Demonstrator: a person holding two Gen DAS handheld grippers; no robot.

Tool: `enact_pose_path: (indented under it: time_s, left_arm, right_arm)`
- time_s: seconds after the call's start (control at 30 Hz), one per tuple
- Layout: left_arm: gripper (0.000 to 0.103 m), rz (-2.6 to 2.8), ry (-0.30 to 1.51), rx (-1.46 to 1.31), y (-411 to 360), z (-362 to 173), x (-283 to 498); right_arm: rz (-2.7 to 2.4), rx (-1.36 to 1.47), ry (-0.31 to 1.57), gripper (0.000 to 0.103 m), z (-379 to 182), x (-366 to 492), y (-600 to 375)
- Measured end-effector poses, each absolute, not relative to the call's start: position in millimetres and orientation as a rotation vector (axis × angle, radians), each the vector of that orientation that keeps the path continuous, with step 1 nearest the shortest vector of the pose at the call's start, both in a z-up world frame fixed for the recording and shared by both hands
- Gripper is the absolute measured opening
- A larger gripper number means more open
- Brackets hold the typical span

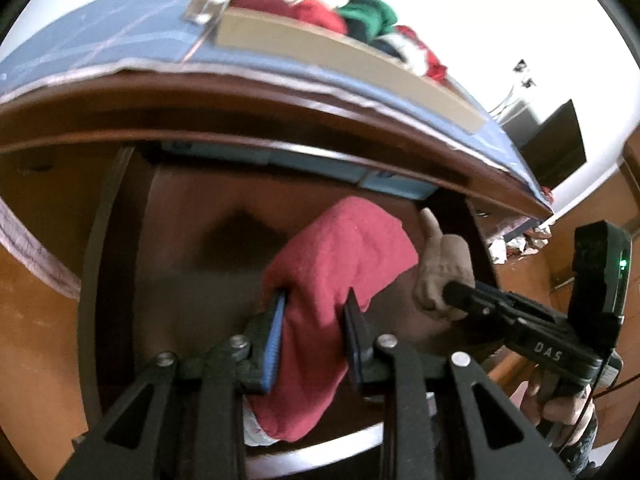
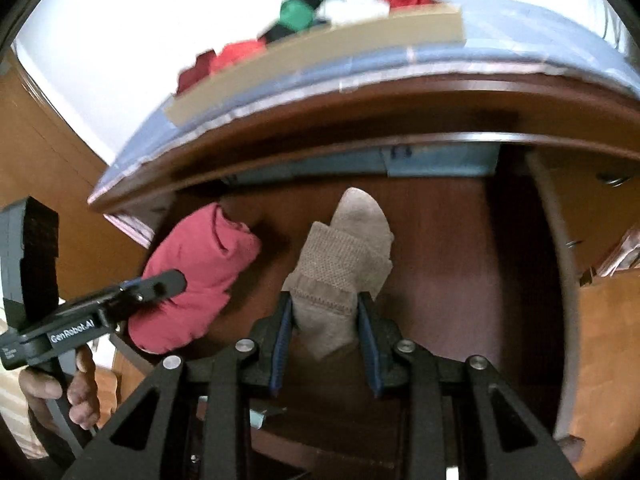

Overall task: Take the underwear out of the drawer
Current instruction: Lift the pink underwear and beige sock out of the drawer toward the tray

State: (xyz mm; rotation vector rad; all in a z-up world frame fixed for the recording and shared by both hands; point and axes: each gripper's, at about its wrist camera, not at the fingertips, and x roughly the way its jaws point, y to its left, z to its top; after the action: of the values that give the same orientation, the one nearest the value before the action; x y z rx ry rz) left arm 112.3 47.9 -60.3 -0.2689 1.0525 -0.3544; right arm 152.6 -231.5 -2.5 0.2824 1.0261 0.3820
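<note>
Underwear here meant two soft bundles held over the open drawer (image 1: 120, 216): a red folded garment (image 1: 340, 280) clamped between the blue pads of the left gripper (image 1: 314, 336), and a beige knitted piece (image 2: 344, 268) pinched by the right gripper (image 2: 326, 336), whose jaws were closed onto its ribbed lower part. Both hung over the dark wooden drawer floor, below the edge of the table top (image 2: 400, 92) with its blue cover, on which a cardboard tray (image 2: 320, 48) held more red, green and white clothing. Whether either bundle touched the drawer floor could not be told from these views. The red garment looked light, thick and limp; it bulged out beyond the pads and drooped below them, so it seemed likely to sag and swing rather than keep a shape, and a grip across the middle of the fold, as here, seemed the safest hold. Its long axis ran from the gripper up and away toward the drawer's back, tilted slightly to the right in the left wrist view. The beige piece seemed equally light and stretchy, with a coarse knit unlikely to slip; its long axis ran nearly straight ahead of the right gripper, rounded end pointing toward the drawer's back. A person's hand (image 2: 76, 388) gripped the left tool's handle.
</note>
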Motion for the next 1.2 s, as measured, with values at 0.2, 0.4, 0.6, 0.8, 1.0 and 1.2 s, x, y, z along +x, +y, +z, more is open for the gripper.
enact_pose_path:
  time_s: [0.2,0.4,0.6,0.8,1.0,1.2]
  left_arm:
    - [0.025,-0.361,1.003,-0.224,38.4,-38.6,100.0]
    - [0.025,-0.361,0.959,-0.192,31.0,-21.5,80.5]
    - [0.025,-0.362,0.934,-0.16,23.2,-12.4,60.5]
    - [0.025,-0.356,0.883,-0.118,16.9,3.1,49.6]
    - [0.025,-0.337,0.797,-0.075,12.5,24.7,47.2]
    - [0.025,-0.327,0.739,-0.033,5.1,44.1,49.1]
  right_arm:
    - [0.359,0.314,0.942,0.034,15.6,128.9,-244.0]
    - [0.331,0.338,0.878,0.034,29.4,103.4,-243.4]
    - [0.319,0.289,0.803,0.034,48.7,83.7,-234.6]
    - [0.312,0.239,0.72,0.034,70.4,68.9,-227.0]
    - [0.303,0.223,0.667,0.034,84.0,62.6,-226.9]
    - [0.28,0.225,0.623,0.034,95.7,61.5,-234.7]
